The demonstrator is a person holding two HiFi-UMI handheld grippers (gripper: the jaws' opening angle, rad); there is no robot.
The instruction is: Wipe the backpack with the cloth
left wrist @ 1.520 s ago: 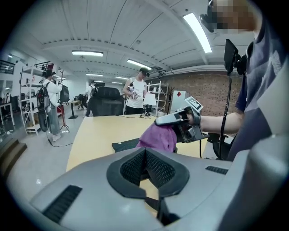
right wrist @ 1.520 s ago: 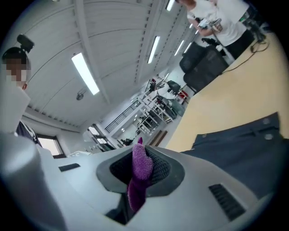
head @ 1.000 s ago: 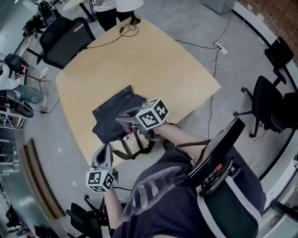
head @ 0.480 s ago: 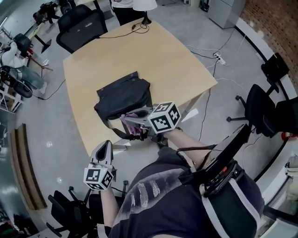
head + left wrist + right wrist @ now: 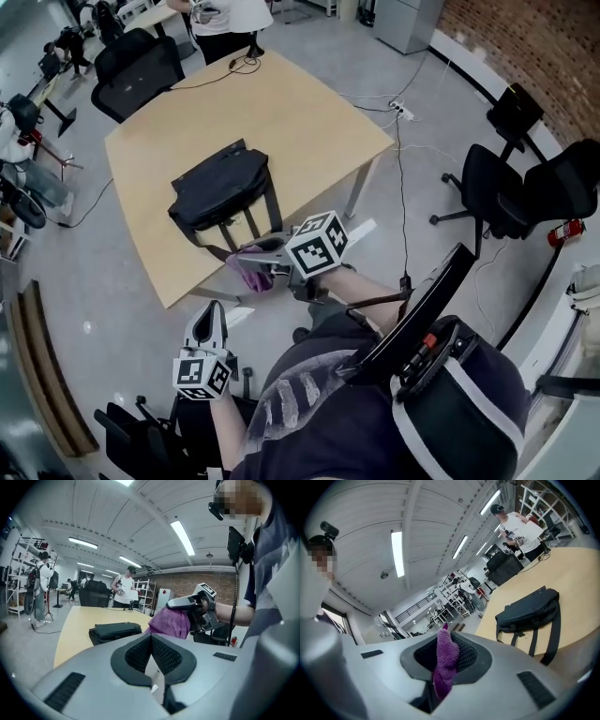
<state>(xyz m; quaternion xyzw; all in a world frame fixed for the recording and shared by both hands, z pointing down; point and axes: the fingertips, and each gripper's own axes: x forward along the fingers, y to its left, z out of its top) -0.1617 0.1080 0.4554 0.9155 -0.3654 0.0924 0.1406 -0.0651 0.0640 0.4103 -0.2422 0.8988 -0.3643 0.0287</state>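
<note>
While right tool (image 5: 265, 260) pinches limp, light cloth (image 5: 446, 658) | left tool (image 5: 208, 323) closed, empty | backpack (image 5: 220, 183) at bench (image 5: 309, 112) near edge, likely soft, may slide; steady its top

All 3 views share the backpack (image 5: 221, 192).

The right gripper (image 5: 262, 255) held the cloth (image 5: 251, 275) pinched between its fingers (image 5: 469, 653); the left gripper (image 5: 208, 315) hung lower, closed and empty.

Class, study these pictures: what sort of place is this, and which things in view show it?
Probably an open-plan workshop or lab office: black swivel chairs stand around a large wooden table, and long strip lights run across a high ceiling.
</note>
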